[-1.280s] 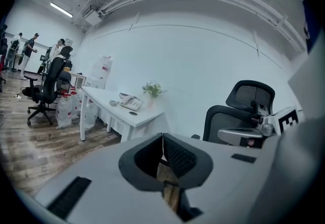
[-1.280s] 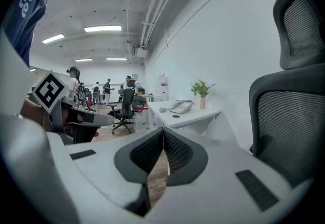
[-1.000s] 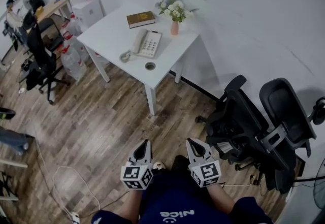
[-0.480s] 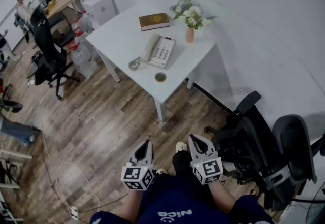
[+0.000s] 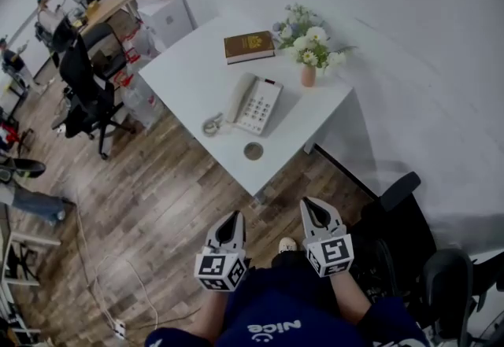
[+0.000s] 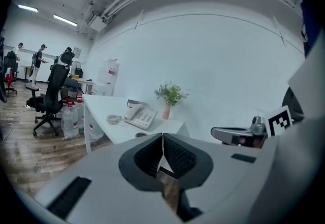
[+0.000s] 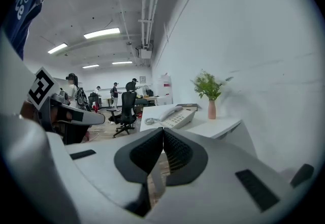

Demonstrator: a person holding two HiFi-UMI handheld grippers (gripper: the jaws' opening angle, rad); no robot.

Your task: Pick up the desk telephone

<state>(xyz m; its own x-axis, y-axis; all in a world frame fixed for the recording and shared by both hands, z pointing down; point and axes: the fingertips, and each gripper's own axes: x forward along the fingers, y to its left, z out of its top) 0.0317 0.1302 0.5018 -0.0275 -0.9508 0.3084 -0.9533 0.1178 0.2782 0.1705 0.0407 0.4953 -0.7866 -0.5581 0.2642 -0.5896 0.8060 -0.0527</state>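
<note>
A: The left hand-held gripper (image 5: 231, 217), spread or pressed together?

B: Pressed together, with nothing between its jaws. The right hand-held gripper (image 5: 312, 203) is the same: jaws closed and empty. The two are side by side in front of the person.

A: And what lies under them?

B: The wooden floor (image 5: 150, 188). Both point toward the near corner of a white desk (image 5: 193, 78) and are well apart from it.

A: Anything big around the desk?

B: A black office chair (image 5: 83, 90) is off its left corner, and another black office chair (image 5: 394, 243) is just to the right of the right hand-held gripper.

A: Where is the desk telephone (image 5: 254, 104)?

B: Flat on the desk, about at its middle. Its handset (image 5: 240, 96) lies in the cradle on the telephone's left side, with the keypad to the right.

A: What else does the desk carry?

B: A brown book (image 5: 249, 46) lies near the far edge by the wall. A pink vase (image 5: 309, 75) of flowers stands toward the right corner. The coiled cord (image 5: 213, 125) bunches up just beside the telephone, toward the left edge. A round grommet (image 5: 253, 151) is set in the desk between the telephone and the near corner.
</note>
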